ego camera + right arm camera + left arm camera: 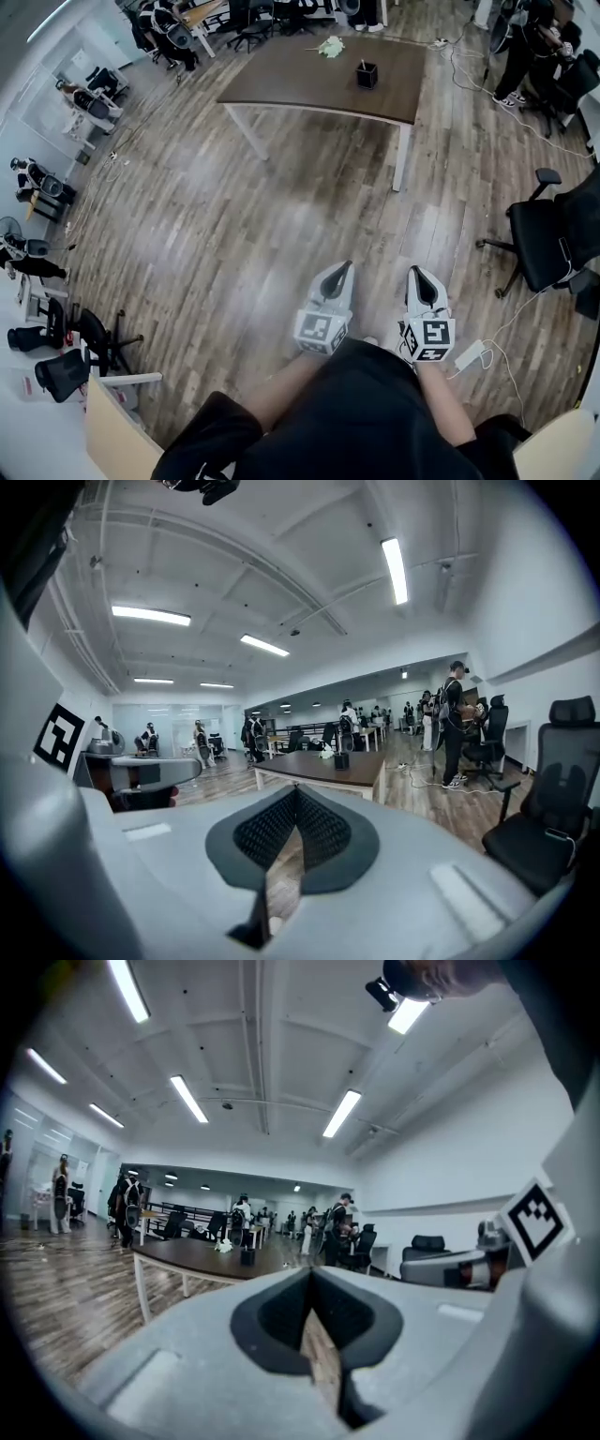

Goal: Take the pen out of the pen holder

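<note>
A small black pen holder (367, 74) stands on a brown table (300, 75) far ahead across the wooden floor. It also shows as a dark cup, the pen holder (247, 1256) on the table (187, 1252), and as the pen holder (341, 760) on the table (319, 770). A pen is too small to make out. My left gripper (338, 271) and right gripper (423, 276) are held side by side close to my body, pointing toward the table. Both are shut with nothing between the jaws: left gripper (311, 1274), right gripper (296, 791).
A crumpled pale thing (330, 46) lies on the table behind the holder. A black office chair (548, 234) stands at the right. A white power strip (469, 354) with its cable lies on the floor by my right side. More chairs (70, 356) stand at the left, and people stand at the far desks.
</note>
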A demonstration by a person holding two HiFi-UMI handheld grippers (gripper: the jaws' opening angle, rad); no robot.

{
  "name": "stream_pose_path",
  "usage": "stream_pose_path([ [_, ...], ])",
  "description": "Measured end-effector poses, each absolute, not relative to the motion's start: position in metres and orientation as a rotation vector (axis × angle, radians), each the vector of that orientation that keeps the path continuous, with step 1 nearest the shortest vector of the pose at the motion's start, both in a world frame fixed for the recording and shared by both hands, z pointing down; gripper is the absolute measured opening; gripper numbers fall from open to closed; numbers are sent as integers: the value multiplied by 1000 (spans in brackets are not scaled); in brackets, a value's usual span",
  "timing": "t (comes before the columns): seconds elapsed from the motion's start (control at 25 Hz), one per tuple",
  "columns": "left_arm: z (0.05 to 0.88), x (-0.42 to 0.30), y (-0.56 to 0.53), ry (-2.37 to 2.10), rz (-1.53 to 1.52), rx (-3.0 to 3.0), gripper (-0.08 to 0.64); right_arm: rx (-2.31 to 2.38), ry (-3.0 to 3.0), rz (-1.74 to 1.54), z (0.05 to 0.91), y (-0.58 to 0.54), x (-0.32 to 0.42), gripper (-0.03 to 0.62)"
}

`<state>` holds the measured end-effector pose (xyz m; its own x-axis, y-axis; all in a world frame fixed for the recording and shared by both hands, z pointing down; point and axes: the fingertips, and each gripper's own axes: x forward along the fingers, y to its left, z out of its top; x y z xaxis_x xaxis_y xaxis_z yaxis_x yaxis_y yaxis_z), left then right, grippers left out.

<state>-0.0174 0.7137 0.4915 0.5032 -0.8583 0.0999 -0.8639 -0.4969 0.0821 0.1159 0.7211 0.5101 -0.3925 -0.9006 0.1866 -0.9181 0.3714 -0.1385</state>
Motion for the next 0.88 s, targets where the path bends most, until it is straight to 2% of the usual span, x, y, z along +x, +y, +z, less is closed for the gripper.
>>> stream_pose_path([
  [0.4, 496, -27, 608, -1477, 60, 2602, 3, 1688, -2560, 175, 498, 618, 130, 2],
  [0.88, 500, -81, 406, -1441, 119, 2561, 2, 1738, -2548, 292, 496, 414, 96, 2],
])
